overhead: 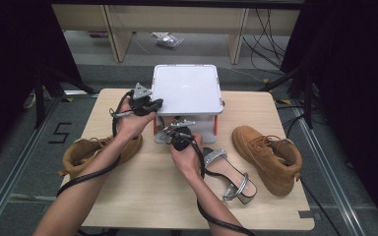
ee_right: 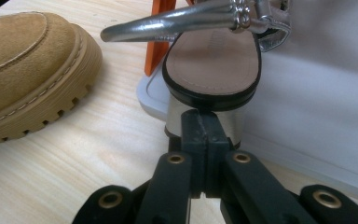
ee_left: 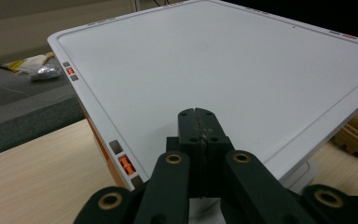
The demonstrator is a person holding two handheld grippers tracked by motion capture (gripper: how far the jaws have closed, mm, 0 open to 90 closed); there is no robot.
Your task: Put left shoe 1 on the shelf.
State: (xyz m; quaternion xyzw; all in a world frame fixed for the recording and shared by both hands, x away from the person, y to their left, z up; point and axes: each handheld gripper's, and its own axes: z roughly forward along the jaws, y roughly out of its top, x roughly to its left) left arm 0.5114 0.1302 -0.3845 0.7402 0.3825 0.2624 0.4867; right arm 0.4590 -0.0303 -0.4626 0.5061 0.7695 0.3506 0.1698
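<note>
Sandal point(ee_right: 212, 56) is going into the white box point(overhead: 187, 91) on the tabletop point(overhead: 142, 191). Left claw point(ee_left: 199, 122), pressed together, is lifting the lid point(ee_left: 223, 70). Right claw point(ee_right: 200, 123), pressed together, is nudging the silver heel point(ee_right: 205, 119); it should push slowly and straight.

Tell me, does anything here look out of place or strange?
Yes. One silver sandal sits in the white box under its lid, while its mate lies on the table. The two tan boots lie far apart, on opposite sides.
</note>
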